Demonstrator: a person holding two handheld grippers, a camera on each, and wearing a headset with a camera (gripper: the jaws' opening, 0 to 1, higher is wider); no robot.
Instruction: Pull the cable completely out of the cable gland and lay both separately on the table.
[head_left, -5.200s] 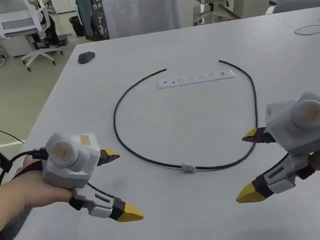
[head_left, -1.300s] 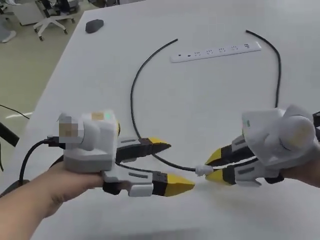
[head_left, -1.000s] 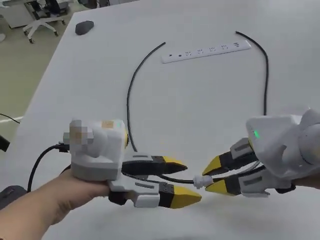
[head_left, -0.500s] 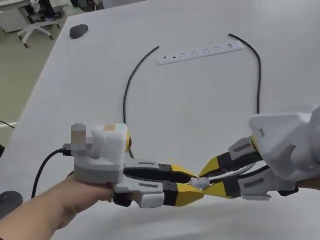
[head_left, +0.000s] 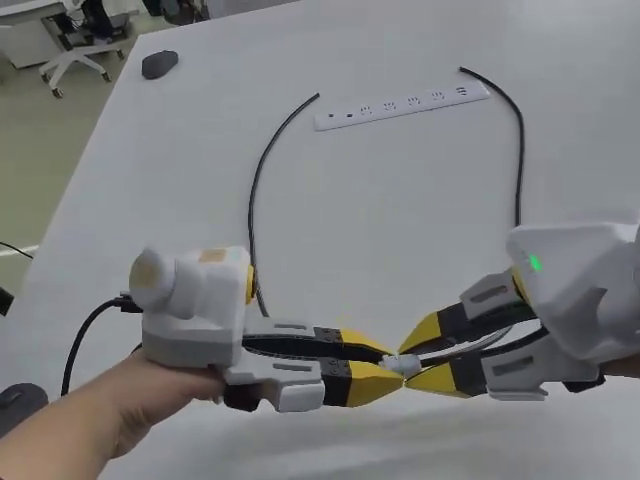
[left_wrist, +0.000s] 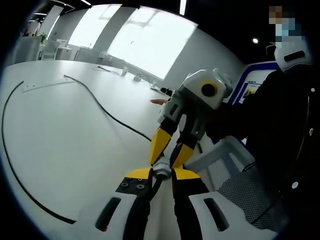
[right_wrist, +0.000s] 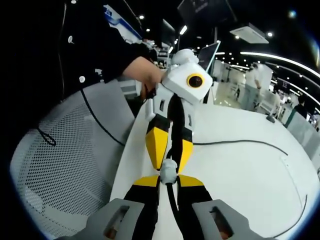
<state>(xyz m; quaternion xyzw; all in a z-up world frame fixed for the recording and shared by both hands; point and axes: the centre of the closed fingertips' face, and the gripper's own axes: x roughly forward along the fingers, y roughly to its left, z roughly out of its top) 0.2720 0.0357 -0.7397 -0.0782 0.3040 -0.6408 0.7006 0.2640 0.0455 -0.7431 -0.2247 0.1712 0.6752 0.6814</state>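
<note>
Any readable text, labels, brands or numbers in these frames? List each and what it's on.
No text can be read in any of the views.
Power strip: marks beside the sockets, too small to read.
Tan sticker on top of the left gripper: blurred, unreadable.
Blue board in the background of the left gripper view: print too blurred to read.

Table (head_left: 400, 220): white, smooth top; its left edge runs diagonally in the head view.
Power strip (head_left: 402, 103): white, lying flat toward the far side.
Cable (head_left: 254, 190): thin and black; its two far stretches lie on the top in a wide open arc, with one end just beside each end of the strip.
Mouse (head_left: 159, 64): dark, near the far left edge, well apart from the strip.
</note>
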